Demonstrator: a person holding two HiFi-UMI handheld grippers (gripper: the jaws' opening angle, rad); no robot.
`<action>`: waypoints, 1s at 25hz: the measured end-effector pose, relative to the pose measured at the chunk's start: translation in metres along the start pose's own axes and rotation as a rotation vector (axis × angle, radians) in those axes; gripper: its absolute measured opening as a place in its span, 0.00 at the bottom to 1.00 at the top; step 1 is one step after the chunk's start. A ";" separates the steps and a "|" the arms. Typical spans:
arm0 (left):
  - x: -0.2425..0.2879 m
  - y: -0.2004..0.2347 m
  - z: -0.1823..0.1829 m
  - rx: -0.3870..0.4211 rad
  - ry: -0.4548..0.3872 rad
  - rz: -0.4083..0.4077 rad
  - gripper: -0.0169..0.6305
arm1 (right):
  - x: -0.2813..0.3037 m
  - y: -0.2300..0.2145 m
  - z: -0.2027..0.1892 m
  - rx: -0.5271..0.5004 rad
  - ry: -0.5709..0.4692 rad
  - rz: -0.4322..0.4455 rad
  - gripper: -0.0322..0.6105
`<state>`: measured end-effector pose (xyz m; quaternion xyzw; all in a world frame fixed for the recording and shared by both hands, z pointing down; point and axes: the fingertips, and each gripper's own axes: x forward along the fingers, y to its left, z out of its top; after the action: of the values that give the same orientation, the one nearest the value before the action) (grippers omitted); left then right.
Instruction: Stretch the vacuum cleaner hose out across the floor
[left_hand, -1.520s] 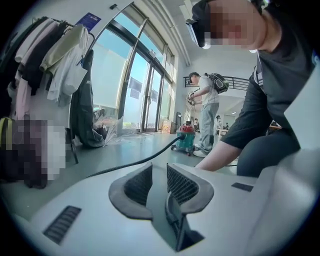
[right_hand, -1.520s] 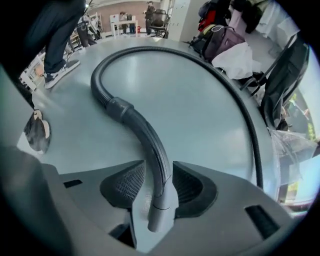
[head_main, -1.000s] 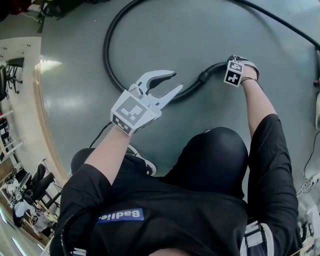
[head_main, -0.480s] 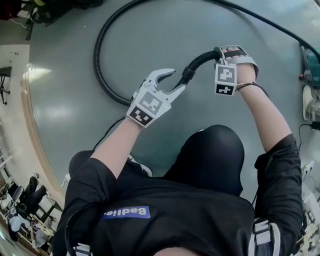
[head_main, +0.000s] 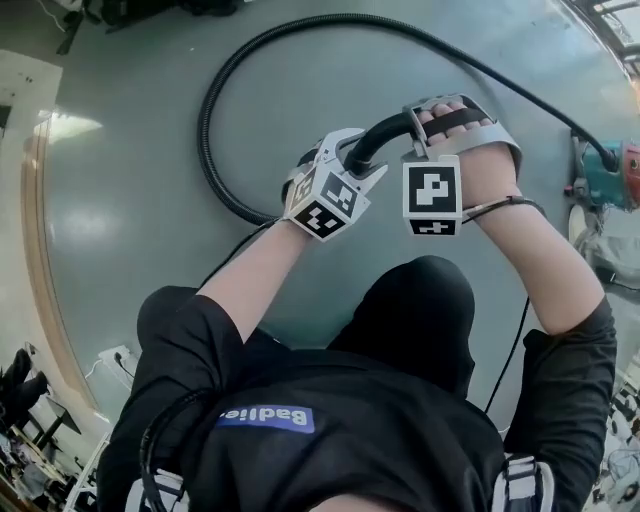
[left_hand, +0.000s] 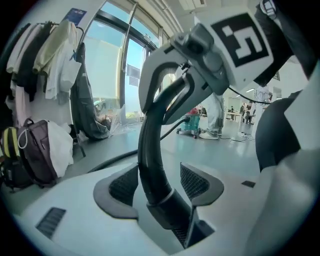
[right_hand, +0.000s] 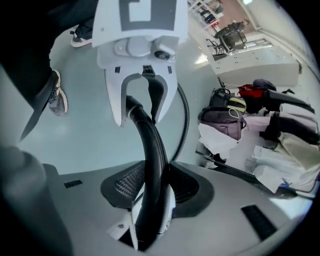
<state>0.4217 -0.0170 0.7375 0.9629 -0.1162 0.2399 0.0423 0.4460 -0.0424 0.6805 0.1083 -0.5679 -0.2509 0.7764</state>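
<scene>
Hose (head_main: 207, 100) lies looped on the floor (head_main: 130, 150), its end lifted since a second ago and clamped in the right gripper (right_hand: 152, 182). Left gripper (left_hand: 160, 182) has come around it, jaws opening, pads not pressing. Stretching can begin.

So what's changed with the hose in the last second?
The right gripper, shut on the vacuum hose, lifted its end up and left, toward the left gripper. The left gripper moved in to meet it; the hose end runs between its jaws, which are opening, pads not pressing. Unchanged: the right grip, and the hose's loop on the floor.
</scene>
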 end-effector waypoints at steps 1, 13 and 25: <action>-0.008 0.008 0.004 0.004 -0.005 0.020 0.42 | -0.012 -0.014 0.008 -0.022 0.015 -0.003 0.29; -0.169 0.129 0.030 -0.152 -0.134 0.115 0.31 | -0.153 -0.174 0.163 -0.174 -0.058 -0.298 0.31; -0.469 0.271 -0.008 -0.197 -0.350 0.277 0.26 | -0.254 -0.217 0.394 0.274 -0.779 -0.056 0.32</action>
<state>-0.0504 -0.1832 0.5298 0.9560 -0.2753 0.0604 0.0817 -0.0390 -0.0510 0.5030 0.1232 -0.8442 -0.2164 0.4746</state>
